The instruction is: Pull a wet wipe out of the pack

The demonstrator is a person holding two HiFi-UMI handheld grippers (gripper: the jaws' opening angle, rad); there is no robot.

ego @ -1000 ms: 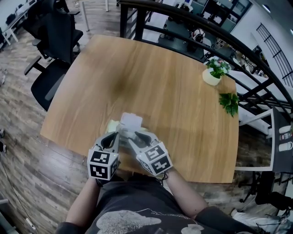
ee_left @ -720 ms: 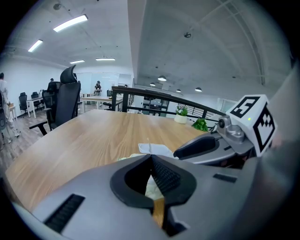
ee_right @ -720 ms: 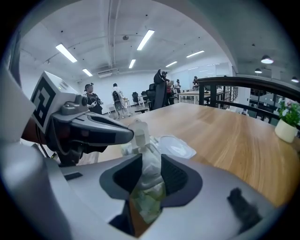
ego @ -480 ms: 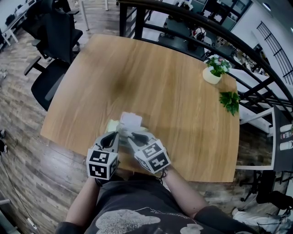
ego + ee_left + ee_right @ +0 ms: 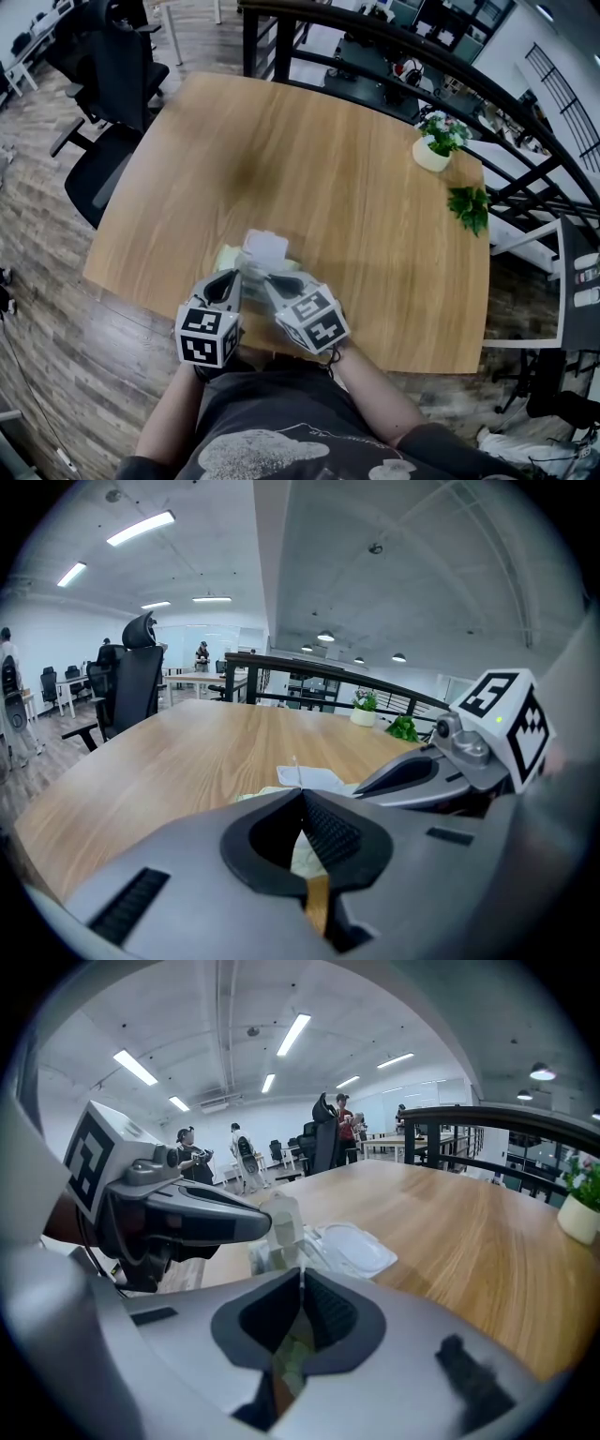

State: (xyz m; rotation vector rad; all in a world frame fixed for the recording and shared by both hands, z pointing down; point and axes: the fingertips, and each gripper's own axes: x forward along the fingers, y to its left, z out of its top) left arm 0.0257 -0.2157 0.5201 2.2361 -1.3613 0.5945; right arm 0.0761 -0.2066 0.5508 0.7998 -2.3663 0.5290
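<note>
step in hand: the first pinch on the sheet, pull not yet made. pack (image 5: 228, 256) lies flat on the table (image 5: 309, 159) near the front edge, just ahead of both grippers, its white lid (image 5: 265, 246) flipped open away from the person.

right gripper (image 5: 269, 278): jaws together, and a pale crumpled tuft of wet wipe (image 5: 281, 1227) stands up from their tips – reads as pinched, with only a short length out of the opening.

left gripper (image 5: 236, 275): jaws closed, tip right beside the tuft at the pack's near left. pale pack material shows through the gap behind the tips; cannot tell if it nips the film or just presses.

next move, as a judgement – lift the right gripper up and away while the left pins the pack down, so the pack does not rise with the sheet. the small bite on damp fabric may slip.
</note>
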